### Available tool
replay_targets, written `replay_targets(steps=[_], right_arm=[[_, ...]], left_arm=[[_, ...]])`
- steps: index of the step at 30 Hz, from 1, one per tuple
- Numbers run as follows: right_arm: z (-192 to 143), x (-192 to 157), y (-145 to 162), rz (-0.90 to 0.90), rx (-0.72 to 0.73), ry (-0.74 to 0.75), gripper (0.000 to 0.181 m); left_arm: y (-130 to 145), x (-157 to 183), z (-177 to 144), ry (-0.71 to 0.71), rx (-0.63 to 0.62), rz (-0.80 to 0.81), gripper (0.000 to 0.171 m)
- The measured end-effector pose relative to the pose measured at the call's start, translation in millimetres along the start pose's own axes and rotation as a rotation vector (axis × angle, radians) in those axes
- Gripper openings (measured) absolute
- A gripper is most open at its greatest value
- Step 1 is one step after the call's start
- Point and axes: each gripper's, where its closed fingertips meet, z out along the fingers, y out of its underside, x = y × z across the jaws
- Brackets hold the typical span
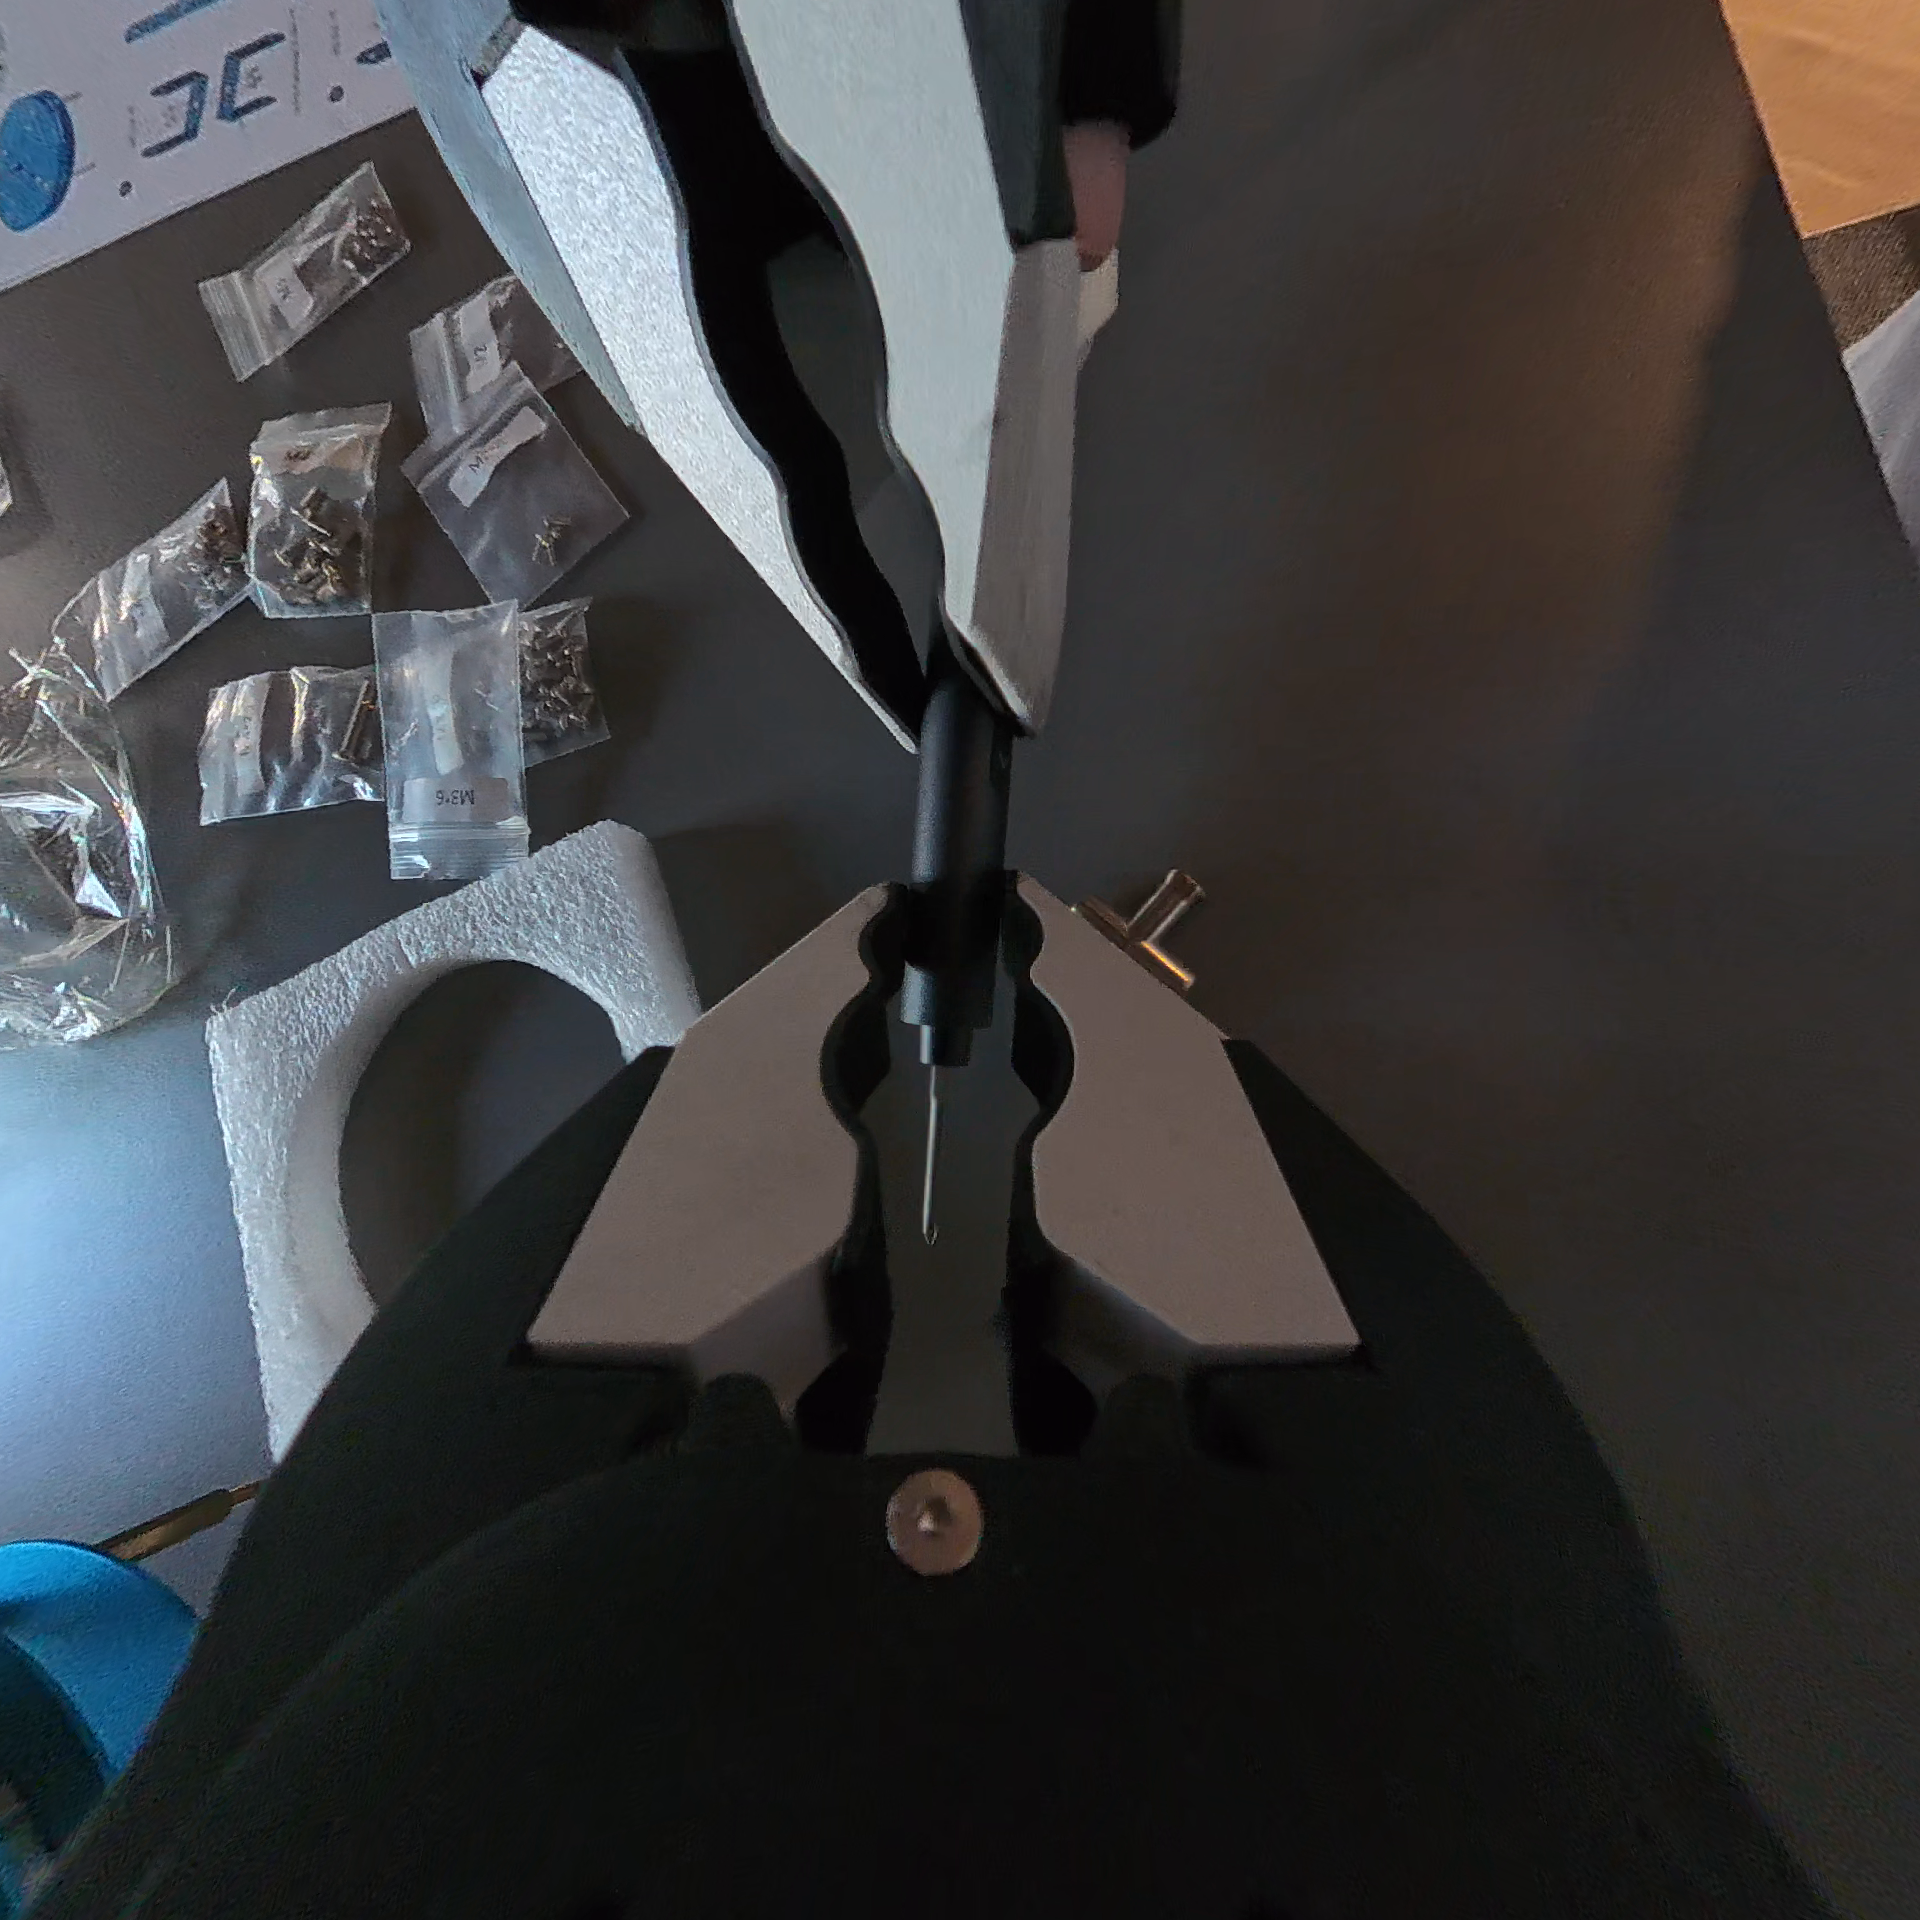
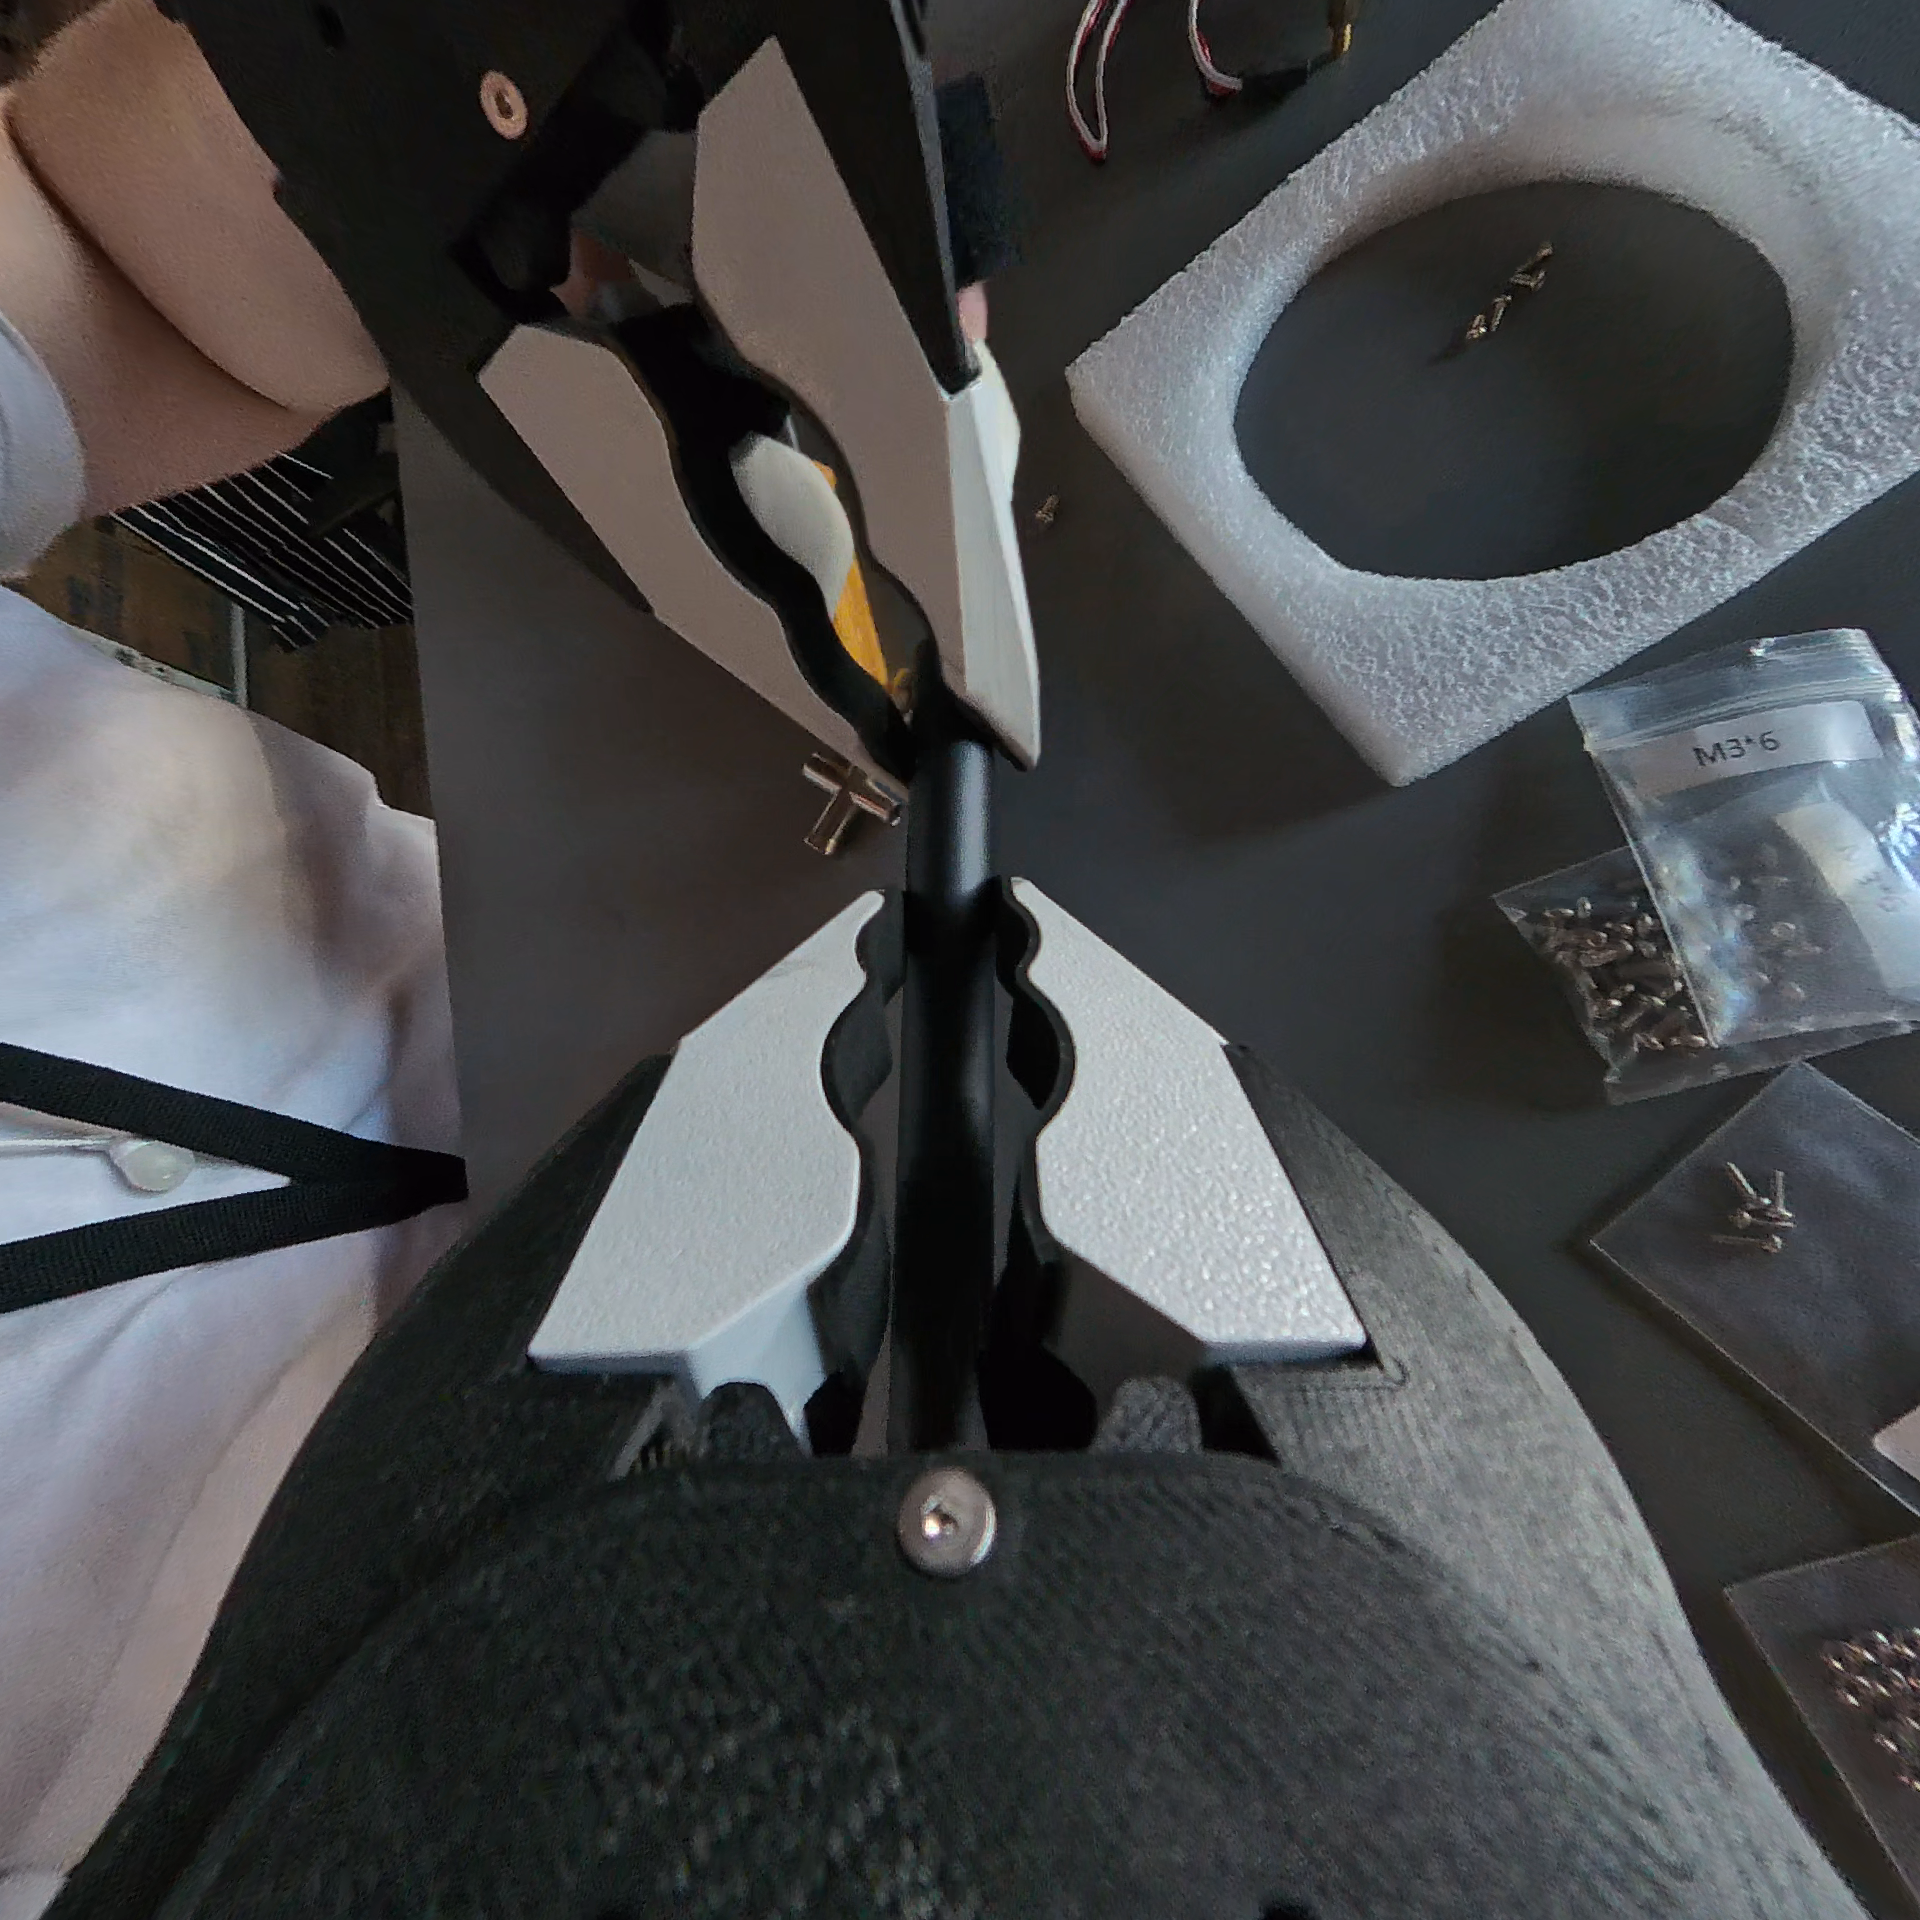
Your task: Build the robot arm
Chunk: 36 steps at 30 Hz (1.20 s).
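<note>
A black precision screwdriver (image 1: 961, 810) with a thin metal bit (image 1: 932, 1164) hangs above the dark table (image 1: 1455, 727), held between both grippers. My left gripper (image 1: 956, 904) is shut on its front end, with the bit pointing back between my fingers. My right gripper (image 2: 948, 904) is shut on the black handle (image 2: 951, 1091), which runs back along the gap. Each gripper shows in the other's view, tip to tip: the right one (image 1: 966, 707) and the left one (image 2: 966, 727).
A white foam block (image 2: 1455, 644) with a round hole holds a few screws (image 2: 1507, 291); it also shows in the left wrist view (image 1: 312, 997). Several clear bags of screws (image 1: 312, 540) lie beside it. A small metal T-piece (image 2: 847, 805) lies under the grippers. A person in white (image 2: 187, 935) is close. Only a small space, under 4 cm, lies between the two pairs of fingers.
</note>
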Motion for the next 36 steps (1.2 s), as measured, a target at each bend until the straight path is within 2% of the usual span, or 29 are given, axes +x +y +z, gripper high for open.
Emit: replay_targets(steps=[11,20,22,31,32,34,36], right_arm=[[3,-12,-7,0.005,0.060,-0.134,0.022],[11,-10,-5,-0.022,0.040,-0.158,0.024],[15,-11,-2,-0.017,0.012,-0.173,0.017],[21,-11,-2,-0.008,0.015,-0.156,0.017],[22,-11,0,0.001,0.003,-0.154,0.017],[21,-9,2,0.023,-0.011,-0.141,0.017],[19,-5,3,0.052,-0.011,-0.120,0.017]], left_arm=[[-1,12,-9,0.033,0.037,-0.034,0.015],[-1,12,-11,0.010,0.035,-0.001,0.015],[-1,13,-11,0.008,0.030,0.006,0.015],[6,16,-11,0.041,0.047,-0.014,0.015],[6,17,-13,0.048,0.055,-0.014,0.017],[7,14,-24,0.048,0.079,-0.039,0.033],[7,5,-41,0.033,0.129,-0.088,0.038]])
